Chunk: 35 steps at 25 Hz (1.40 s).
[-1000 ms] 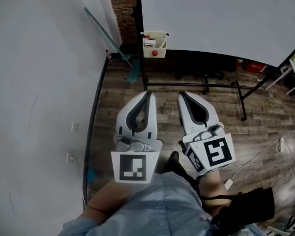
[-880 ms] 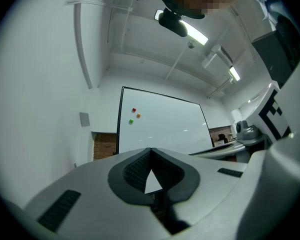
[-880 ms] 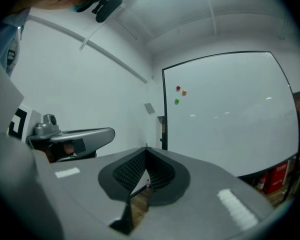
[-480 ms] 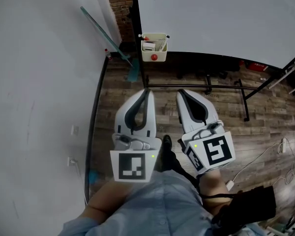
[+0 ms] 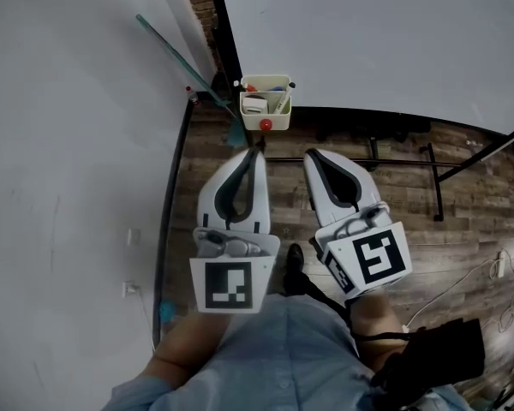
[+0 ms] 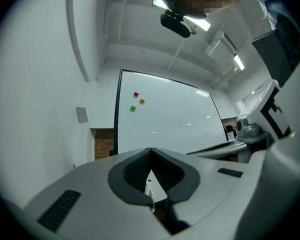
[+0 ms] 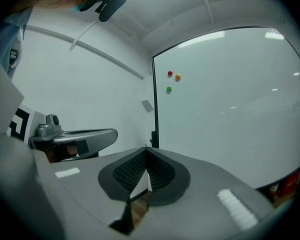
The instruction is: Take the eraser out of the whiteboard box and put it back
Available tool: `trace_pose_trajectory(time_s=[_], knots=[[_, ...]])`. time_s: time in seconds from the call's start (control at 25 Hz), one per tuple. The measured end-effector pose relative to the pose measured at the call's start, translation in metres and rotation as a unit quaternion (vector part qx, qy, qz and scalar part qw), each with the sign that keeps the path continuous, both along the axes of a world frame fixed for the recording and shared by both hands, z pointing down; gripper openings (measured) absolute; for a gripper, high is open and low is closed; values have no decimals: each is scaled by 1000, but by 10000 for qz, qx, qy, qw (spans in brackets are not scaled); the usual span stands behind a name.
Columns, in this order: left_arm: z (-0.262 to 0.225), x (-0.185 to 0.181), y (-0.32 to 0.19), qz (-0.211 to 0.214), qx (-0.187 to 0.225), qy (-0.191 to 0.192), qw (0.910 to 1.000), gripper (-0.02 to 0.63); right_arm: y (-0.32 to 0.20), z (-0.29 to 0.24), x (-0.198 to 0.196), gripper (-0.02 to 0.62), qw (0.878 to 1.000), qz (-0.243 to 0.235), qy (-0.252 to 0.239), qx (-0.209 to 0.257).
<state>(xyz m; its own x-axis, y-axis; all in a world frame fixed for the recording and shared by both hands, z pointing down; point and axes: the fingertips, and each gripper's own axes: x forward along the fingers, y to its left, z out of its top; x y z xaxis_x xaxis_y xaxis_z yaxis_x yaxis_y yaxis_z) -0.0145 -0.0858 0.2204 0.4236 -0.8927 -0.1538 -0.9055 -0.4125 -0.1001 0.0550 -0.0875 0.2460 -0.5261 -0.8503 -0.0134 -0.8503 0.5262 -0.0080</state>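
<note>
Wood-plank floor [image 5: 463, 169], seen from steeply above. A black skirting strip [image 5: 167, 221] runs along its left edge at the foot of the white wall. The black base bars [image 5: 351, 160] of the whiteboard stand rest on the planks at centre. The head of a teal-handled broom [image 5: 234, 132] sits near the wall corner. A white cable [image 5: 463, 281] trails across the right side to a white plug block [image 5: 499, 264]. One dark shoe [image 5: 294, 258] stands on the floor at lower centre.

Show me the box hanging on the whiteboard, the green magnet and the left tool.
whiteboard box [image 5: 278, 122], head view, cream front wall.
green magnet [image 6: 133, 107], left gripper view, its centre.
left tool [image 5: 256, 151], head view, between its closed tips.
</note>
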Motion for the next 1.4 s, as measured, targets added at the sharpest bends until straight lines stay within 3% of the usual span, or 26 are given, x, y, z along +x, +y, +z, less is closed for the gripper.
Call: trace_pose_trajectory(time_s=[0.64,0.96,1.4], knots=[[-15,9,-85,-653,143,-123,9977,5,-89,1,-16,2,9938,-1112,73,-13],[-16,-11,-103,-986,167,-89,9950,5,-115,1,-27,2,9924,-1229,104,-20],[-1,-36,-141,-979,24,114,9951,5,-149,24,-49,3,9907,-1279,403,-234]])
